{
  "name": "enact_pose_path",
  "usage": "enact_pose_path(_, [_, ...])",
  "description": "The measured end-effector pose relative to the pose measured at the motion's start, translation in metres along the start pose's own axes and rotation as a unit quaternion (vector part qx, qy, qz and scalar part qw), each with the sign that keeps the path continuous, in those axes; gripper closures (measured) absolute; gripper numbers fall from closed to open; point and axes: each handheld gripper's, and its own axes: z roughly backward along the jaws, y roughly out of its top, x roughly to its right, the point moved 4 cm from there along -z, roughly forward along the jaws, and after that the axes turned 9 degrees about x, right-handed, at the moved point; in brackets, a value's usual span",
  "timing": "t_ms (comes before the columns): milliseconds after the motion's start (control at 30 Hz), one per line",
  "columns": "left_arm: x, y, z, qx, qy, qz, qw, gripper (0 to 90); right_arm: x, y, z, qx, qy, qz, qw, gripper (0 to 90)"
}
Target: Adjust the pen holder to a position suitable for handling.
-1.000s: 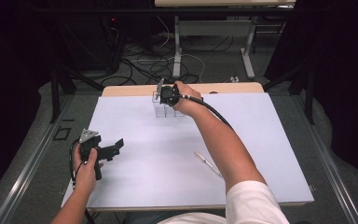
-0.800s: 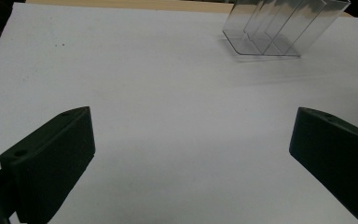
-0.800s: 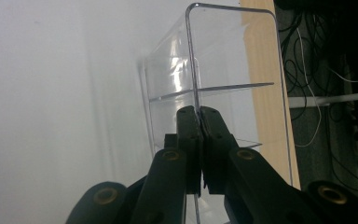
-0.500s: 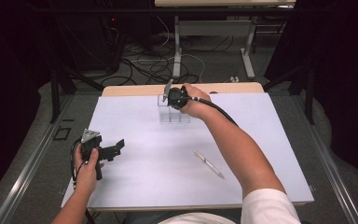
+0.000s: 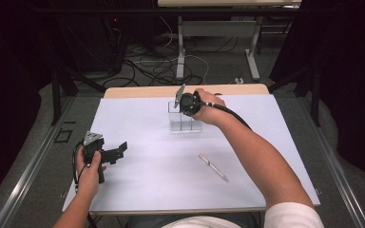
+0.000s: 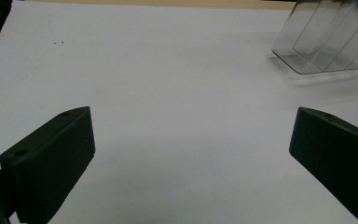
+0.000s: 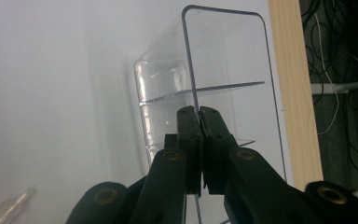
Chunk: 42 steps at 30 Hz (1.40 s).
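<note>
While the right gripper (image 7: 199,116) pinches one tall wall of the clear plastic three-compartment organiser (image 5: 185,118), its jaws closed flat on the thin edge, the sound approach is probably to keep the grip square and low so the light box neither twists nor tips. Organiser stands near the far edge of the white table sheet (image 5: 161,166), openings upward, row of compartments running across the table. Left gripper (image 5: 110,153) hovers near the left edge, jaws wide apart, empty. Slim clear pen-like stick (image 5: 212,166) lies diagonally, well apart from the organiser.
</note>
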Motion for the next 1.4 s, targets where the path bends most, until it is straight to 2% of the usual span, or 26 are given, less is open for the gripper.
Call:
enact_pose_path(300, [0.002,0.0,-0.002,-0.001,0.0,-0.004,1.0,0.0,-0.018,-0.006,0.008,-0.016,0.016,-0.001,0.9997,88.4])
enact_pose_path(333, [0.002,0.0,-0.002,-0.002,0.001,-0.005,1.0,0.0,-0.022,-0.007,0.009,-0.015,0.021,-0.011,0.9996,88.6])
enact_pose_path(433, [0.003,-0.001,-0.002,-0.003,0.001,-0.004,1.0,0.0,-0.024,-0.007,0.007,-0.011,0.025,-0.011,0.9996,88.7])
enact_pose_path(467, [0.003,-0.001,-0.002,-0.003,0.001,-0.005,1.0,0.0,-0.025,-0.007,0.007,-0.013,0.025,-0.019,0.9994,88.8])
enact_pose_path(600, [0.002,-0.001,-0.002,-0.005,0.002,-0.005,1.0,0.0,-0.025,-0.007,0.005,-0.008,0.036,-0.024,0.999,88.8])
enact_pose_path(967, [0.002,-0.001,-0.002,-0.005,0.001,-0.007,1.0,0.0,-0.026,-0.009,0.006,-0.001,0.044,-0.003,0.999,88.6])
enact_pose_path(1233, [0.003,-0.002,-0.003,-0.007,0.001,-0.012,0.9999,0.0,-0.026,-0.012,0.007,0.01,0.042,-0.008,0.999,88.4])
enact_pose_path(1400, [0.002,-0.002,-0.003,-0.008,0.001,-0.014,0.9999,0.0,-0.027,-0.017,0.009,0.015,0.037,-0.031,0.9987,82.2])
